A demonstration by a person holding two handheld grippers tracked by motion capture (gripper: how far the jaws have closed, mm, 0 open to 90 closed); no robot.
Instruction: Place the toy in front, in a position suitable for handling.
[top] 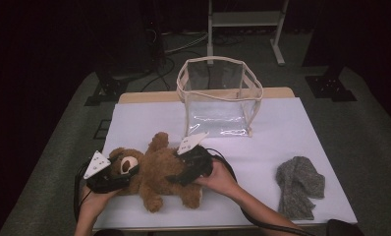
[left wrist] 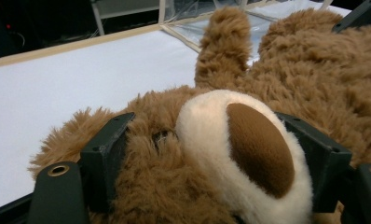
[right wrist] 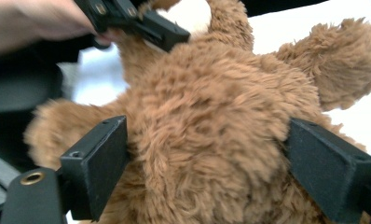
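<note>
left gripper (left wrist: 211, 154) clamps teddy bear (top: 154, 174) head | right gripper (right wrist: 207, 163) wide around belly — unclamped | risk: plush slips, snags clear bag (top: 218, 96) at 1 o'clock

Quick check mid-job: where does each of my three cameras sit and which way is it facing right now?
High view: above the person's side, looking forward and down on the table, teddy bear, clear bag and grey cloth; both forearms and hands enter from below.
Left gripper view: on the left gripper, looking along its jaws, which flank the bear's head.
Right gripper view: on the right gripper, jaws either side of the bear's body; a hand shows top left.
Shared: all show the bear.
</note>
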